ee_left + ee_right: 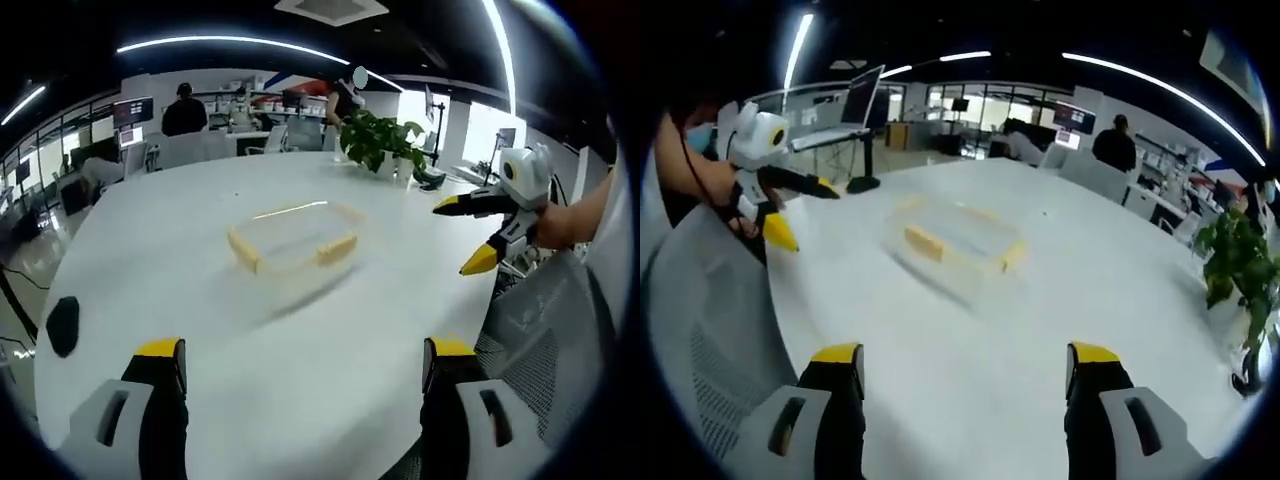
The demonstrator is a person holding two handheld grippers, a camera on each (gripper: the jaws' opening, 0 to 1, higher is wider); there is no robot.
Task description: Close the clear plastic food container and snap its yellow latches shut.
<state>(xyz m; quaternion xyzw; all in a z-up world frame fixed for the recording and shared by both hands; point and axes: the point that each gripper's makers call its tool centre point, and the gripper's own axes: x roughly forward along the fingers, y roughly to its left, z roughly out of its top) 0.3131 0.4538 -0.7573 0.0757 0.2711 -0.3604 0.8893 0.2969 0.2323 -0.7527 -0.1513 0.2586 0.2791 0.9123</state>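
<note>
A clear plastic food container (295, 238) with yellow latches (337, 249) sits on the white round table (200, 250), lid on top; whether the latches are snapped I cannot tell. My left gripper (303, 365) is open, well short of the container. At the right of the left gripper view my right gripper (462, 235) hangs open over the table edge. In the right gripper view the container (958, 241) lies ahead of my open right gripper (966, 372), apart from it. My left gripper (808, 212) appears at the left there, held by a hand, open.
A potted plant (380, 140) stands at the table's far side. A small black object (62, 324) lies near the left edge. A grey mesh chair (545, 320) is at the right. Desks, monitors and people fill the office behind.
</note>
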